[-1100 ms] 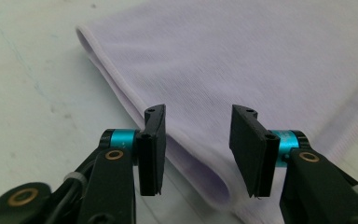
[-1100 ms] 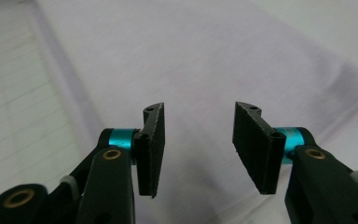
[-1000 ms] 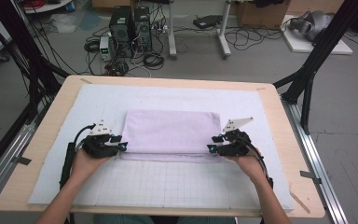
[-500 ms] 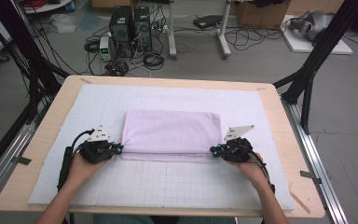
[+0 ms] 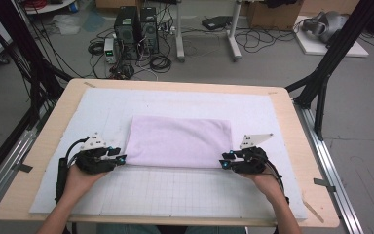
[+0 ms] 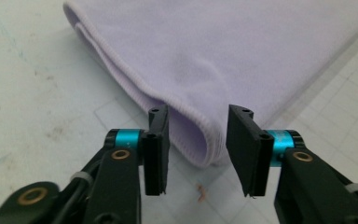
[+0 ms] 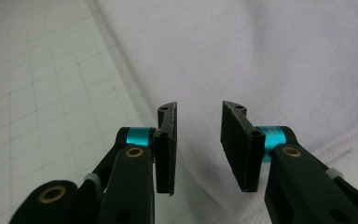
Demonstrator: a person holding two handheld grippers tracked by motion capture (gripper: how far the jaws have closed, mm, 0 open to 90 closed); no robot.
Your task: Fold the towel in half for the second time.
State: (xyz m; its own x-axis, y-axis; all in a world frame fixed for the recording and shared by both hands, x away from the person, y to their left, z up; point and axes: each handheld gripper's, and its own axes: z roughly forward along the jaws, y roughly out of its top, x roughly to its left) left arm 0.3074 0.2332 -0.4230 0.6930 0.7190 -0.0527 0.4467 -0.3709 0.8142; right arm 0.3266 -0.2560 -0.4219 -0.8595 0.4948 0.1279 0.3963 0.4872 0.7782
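Note:
A folded lilac towel (image 5: 179, 141) lies flat in the middle of the white gridded mat (image 5: 175, 195). My left gripper (image 5: 120, 159) rests at the towel's near left corner. In the left gripper view, the left gripper (image 6: 198, 114) is open; its jaws have just been opening, and the towel's rounded folded corner (image 6: 200, 149) sits loose between them. My right gripper (image 5: 224, 164) is at the near right corner. In the right gripper view, the right gripper (image 7: 200, 109) is also open after just opening, over the towel (image 7: 270, 56), whose cloth lies below the gap, unpinched.
The mat covers a wooden table (image 5: 302, 146) framed by black struts (image 5: 331, 63). Computer towers (image 5: 136, 27) and cables stand on the floor beyond the far edge. A tiny brown scrap (image 6: 199, 190) lies on the mat by the left jaws.
Both hands have drawn slightly toward the near edge while staying at the towel's near corners. The towel lies as before.

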